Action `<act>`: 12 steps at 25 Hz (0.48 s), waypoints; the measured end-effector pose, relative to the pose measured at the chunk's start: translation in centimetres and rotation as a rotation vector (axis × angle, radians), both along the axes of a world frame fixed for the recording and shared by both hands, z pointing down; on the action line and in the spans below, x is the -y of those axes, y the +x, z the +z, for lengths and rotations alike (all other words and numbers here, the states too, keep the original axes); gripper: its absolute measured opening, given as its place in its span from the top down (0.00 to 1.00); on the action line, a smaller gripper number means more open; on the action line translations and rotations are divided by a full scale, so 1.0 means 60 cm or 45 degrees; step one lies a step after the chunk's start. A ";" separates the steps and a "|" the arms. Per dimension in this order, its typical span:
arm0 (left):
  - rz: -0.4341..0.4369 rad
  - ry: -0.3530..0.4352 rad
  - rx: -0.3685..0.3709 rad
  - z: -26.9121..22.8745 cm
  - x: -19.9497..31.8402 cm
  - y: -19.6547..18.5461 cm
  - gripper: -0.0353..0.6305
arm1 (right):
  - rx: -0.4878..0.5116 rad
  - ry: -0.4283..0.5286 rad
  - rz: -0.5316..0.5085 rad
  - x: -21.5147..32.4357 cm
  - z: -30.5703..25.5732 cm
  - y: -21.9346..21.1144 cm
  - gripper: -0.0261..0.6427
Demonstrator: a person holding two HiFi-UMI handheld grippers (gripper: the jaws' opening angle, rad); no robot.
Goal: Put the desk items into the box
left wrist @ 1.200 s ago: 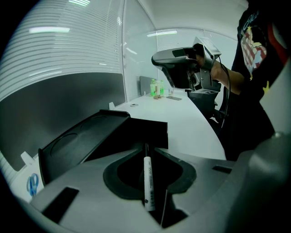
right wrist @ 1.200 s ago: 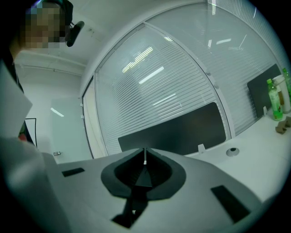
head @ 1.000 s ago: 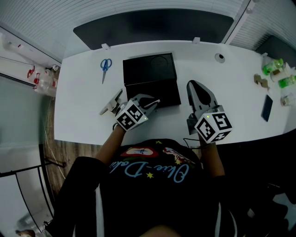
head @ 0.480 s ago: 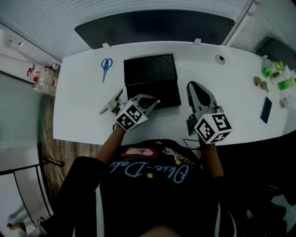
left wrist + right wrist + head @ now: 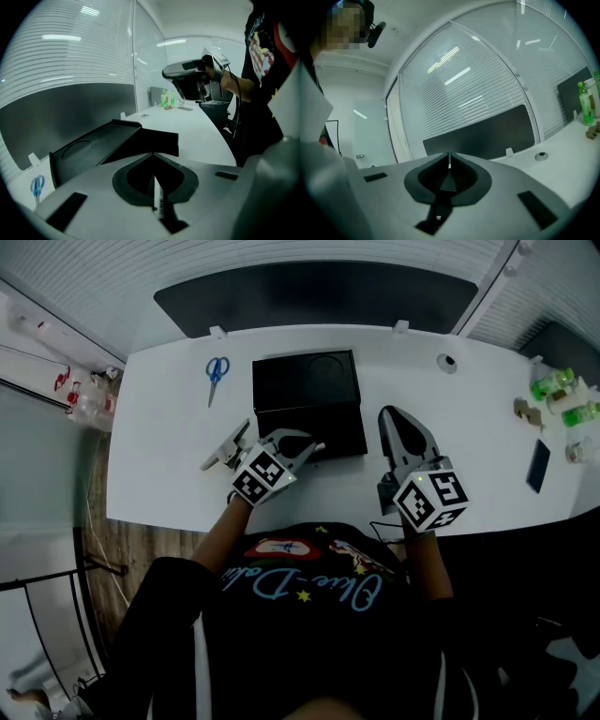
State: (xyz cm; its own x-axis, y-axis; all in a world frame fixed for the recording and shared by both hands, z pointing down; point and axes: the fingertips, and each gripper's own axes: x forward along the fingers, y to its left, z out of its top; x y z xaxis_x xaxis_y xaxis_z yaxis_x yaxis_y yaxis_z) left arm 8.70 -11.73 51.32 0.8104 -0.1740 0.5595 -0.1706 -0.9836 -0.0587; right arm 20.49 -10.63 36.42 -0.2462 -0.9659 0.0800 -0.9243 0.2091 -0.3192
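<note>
I see a black shirt (image 5: pixel 309 615), pale-blue script and yellow stars across it; left gripper (image 5: pixel 317 447) and right gripper (image 5: pixel 392 412) grey, with black-white cubes (image 5: pixel 259 475).

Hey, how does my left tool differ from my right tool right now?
The left tool tilts down toward the open black box; the right tool points level over the white desk. The left tool's jaws are shut on a thin white stick, apparently a pen; the right tool's jaws are shut on nothing. Both carry marker cubes.
</note>
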 end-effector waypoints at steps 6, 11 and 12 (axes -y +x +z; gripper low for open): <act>-0.082 -0.010 -0.078 -0.019 0.015 -0.012 0.93 | -0.001 0.002 -0.007 0.000 -0.002 -0.004 0.93; -0.129 0.011 -0.126 -0.037 0.024 -0.023 0.93 | -0.005 -0.002 -0.013 0.002 -0.001 -0.007 0.93; -0.135 0.013 -0.133 -0.039 0.025 -0.025 0.93 | -0.006 -0.002 -0.016 0.002 -0.001 -0.009 0.93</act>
